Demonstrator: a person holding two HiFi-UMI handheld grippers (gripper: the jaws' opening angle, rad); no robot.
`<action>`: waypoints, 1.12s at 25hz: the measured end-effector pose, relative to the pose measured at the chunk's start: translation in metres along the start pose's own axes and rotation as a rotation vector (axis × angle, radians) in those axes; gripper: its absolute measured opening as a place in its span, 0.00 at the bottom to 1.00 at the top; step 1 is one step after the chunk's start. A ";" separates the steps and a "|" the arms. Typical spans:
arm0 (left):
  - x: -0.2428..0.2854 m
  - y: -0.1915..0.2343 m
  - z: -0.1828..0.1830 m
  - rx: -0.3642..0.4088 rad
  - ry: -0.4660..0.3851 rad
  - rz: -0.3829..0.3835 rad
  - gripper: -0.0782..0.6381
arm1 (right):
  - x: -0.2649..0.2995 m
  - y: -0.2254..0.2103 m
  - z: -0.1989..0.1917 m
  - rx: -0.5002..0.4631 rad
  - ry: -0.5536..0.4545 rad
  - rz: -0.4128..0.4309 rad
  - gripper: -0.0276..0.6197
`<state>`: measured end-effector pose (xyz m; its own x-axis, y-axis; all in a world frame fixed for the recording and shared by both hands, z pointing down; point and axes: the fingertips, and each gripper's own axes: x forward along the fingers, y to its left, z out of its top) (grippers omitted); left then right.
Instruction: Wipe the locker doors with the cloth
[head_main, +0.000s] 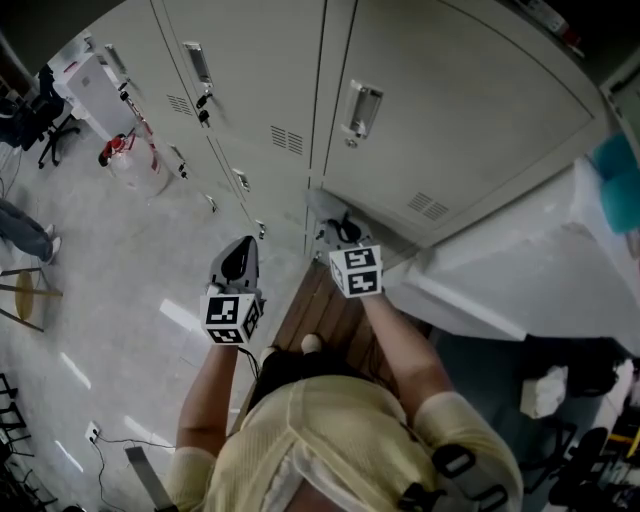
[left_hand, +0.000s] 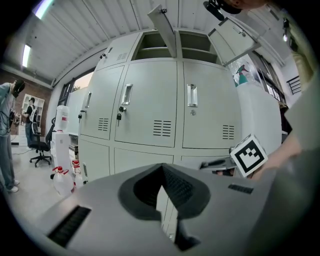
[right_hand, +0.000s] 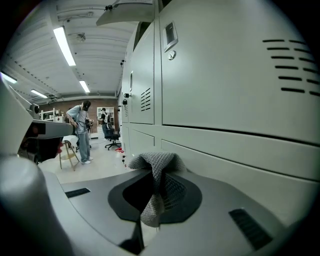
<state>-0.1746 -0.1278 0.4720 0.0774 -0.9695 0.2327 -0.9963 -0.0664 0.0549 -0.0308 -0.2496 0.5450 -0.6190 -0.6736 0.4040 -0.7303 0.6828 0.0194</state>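
A bank of pale grey locker doors (head_main: 460, 110) fills the top of the head view. My right gripper (head_main: 338, 236) is low against the lockers, shut on a grey knitted cloth (right_hand: 156, 172) that bunches over its jaw tips, next to a lower door (right_hand: 235, 95). My left gripper (head_main: 238, 262) hangs a little left of it, away from the doors (left_hand: 150, 115), jaws together with nothing between them. The right gripper's marker cube (left_hand: 248, 155) shows at the right of the left gripper view.
White bottles with red caps (head_main: 135, 165) stand on the floor by the left lockers. A white covered bulk (head_main: 520, 260) sits to my right. Two upper locker doors (left_hand: 162, 25) hang open. A stool (head_main: 25, 295), a chair (head_main: 45, 110) and people (right_hand: 82, 130) are farther off.
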 end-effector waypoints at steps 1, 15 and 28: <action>0.002 0.000 0.000 -0.001 0.002 -0.005 0.11 | 0.001 -0.005 -0.001 -0.003 0.002 -0.014 0.06; 0.024 -0.019 0.006 0.049 0.044 -0.167 0.11 | -0.039 -0.061 -0.025 0.067 0.035 -0.226 0.06; 0.052 -0.069 0.005 0.083 0.049 -0.335 0.11 | -0.094 -0.105 -0.053 0.121 0.061 -0.401 0.06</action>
<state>-0.1017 -0.1750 0.4759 0.4000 -0.8783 0.2619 -0.9149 -0.3996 0.0573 0.1199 -0.2430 0.5537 -0.2629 -0.8589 0.4396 -0.9410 0.3289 0.0800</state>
